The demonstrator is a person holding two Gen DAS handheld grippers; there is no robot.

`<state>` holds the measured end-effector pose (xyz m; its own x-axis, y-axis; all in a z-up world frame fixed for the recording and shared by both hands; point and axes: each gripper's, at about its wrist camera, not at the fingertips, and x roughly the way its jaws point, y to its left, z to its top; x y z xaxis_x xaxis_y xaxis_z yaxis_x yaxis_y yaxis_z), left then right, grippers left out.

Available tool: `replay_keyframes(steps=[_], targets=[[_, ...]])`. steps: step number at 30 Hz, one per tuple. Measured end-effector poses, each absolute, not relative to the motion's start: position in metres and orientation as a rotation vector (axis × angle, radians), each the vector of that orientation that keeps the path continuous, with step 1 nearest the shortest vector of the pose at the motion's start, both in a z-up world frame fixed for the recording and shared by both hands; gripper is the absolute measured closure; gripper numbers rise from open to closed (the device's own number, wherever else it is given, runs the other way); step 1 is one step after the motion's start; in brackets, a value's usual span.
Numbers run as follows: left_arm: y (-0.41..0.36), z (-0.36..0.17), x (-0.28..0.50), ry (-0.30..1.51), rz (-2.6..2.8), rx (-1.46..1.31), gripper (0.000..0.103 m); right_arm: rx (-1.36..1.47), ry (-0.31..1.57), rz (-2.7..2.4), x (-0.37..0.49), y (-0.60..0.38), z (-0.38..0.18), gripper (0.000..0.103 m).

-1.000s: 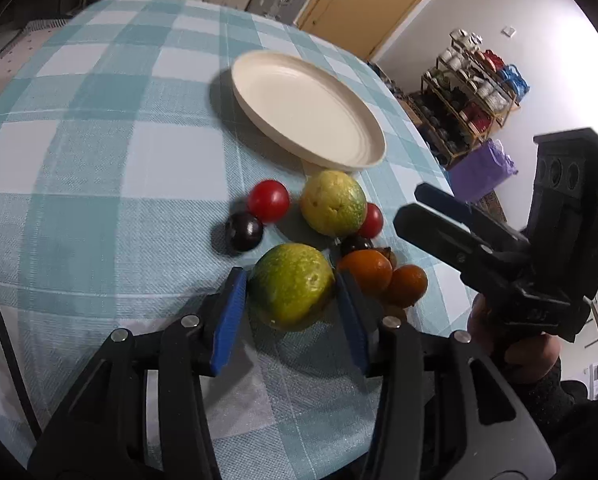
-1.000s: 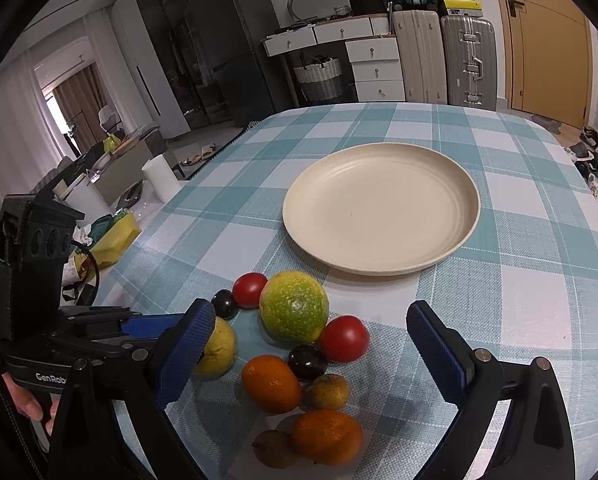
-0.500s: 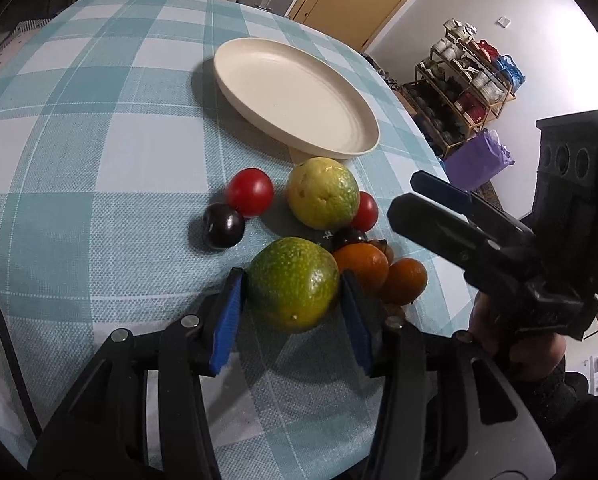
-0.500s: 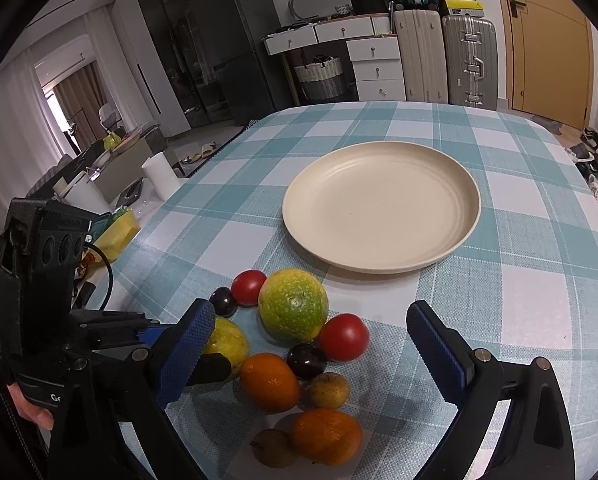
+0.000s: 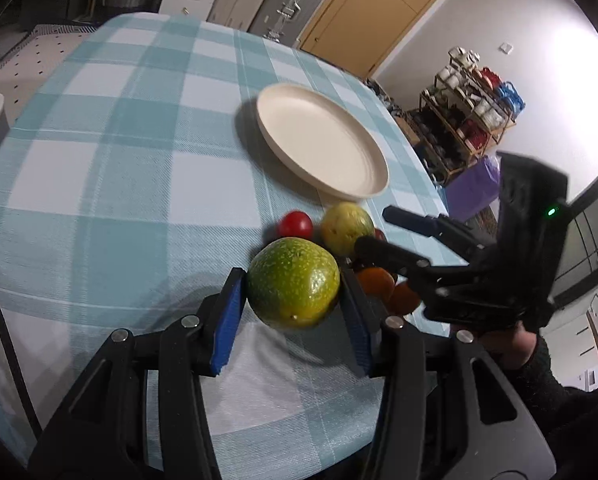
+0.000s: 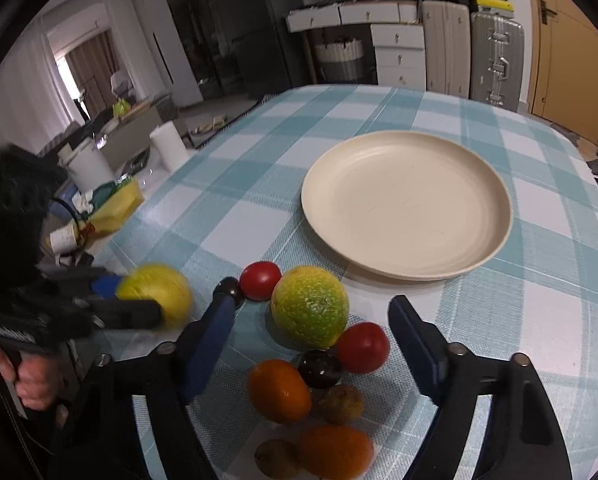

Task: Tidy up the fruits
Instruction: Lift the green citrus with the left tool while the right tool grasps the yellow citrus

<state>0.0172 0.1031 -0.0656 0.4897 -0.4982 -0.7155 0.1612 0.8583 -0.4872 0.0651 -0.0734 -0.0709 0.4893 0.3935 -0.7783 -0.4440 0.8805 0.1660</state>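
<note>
On the checked tabletop (image 6: 227,184), your left tool (image 5: 293,298) is clamped on a green-yellow citrus fruit (image 5: 293,284), both blue pads (image 5: 229,320) pressed against its sides. From the right wrist view that fruit appears blurred at the left, clear of the cloth and apart from the rest of the pile.

Your right tool (image 6: 311,336) hovers over the remaining fruit with its jaws apart and nothing pressed between them; they have just been closing. Between its blue pads sits a second green-yellow citrus (image 6: 309,312), resting on the tabletop and not touched by either pad. Just beside it are a red tomato (image 6: 260,280) on the far left side and another red tomato (image 6: 362,347) on the near right. A dark plum (image 6: 229,290) is partly hidden behind the left pad, and a second dark plum (image 6: 320,368) lies nearer the camera, against the citrus. Closer still sit an orange (image 6: 280,390), a brownish small fruit (image 6: 341,404), another orange (image 6: 335,454) and a further brownish fruit (image 6: 277,458) at the frame's lower edge.

Beyond the pile, a cream plate (image 6: 407,204) lies flat on the tabletop with no fruit on it, near the cluster but not touching it. A hand (image 6: 31,384) grips the left tool's handle at the lower left.
</note>
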Motion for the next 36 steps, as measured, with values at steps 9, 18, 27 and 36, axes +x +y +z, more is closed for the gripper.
replay_keyframes(steps=[9, 18, 27, 36], targets=[[0.121, -0.065, 0.02, 0.985, -0.392, -0.417, 0.059, -0.201, 0.983, 0.497, 0.075, -0.047, -0.088, 0.052], [0.121, -0.066, 0.024, 0.992, -0.385, -0.426, 0.059, -0.181, 0.951, 0.479, 0.075, -0.05, -0.083, 0.054], [0.112, -0.053, 0.052, 0.99, -0.412, -0.461, 0.059, 0.029, 0.857, 0.523, 0.074, -0.085, -0.05, 0.054], [0.086, -0.037, 0.109, 0.989, -0.441, -0.468, 0.059, 0.171, 0.782, 0.541, 0.097, -0.125, -0.024, 0.054]])
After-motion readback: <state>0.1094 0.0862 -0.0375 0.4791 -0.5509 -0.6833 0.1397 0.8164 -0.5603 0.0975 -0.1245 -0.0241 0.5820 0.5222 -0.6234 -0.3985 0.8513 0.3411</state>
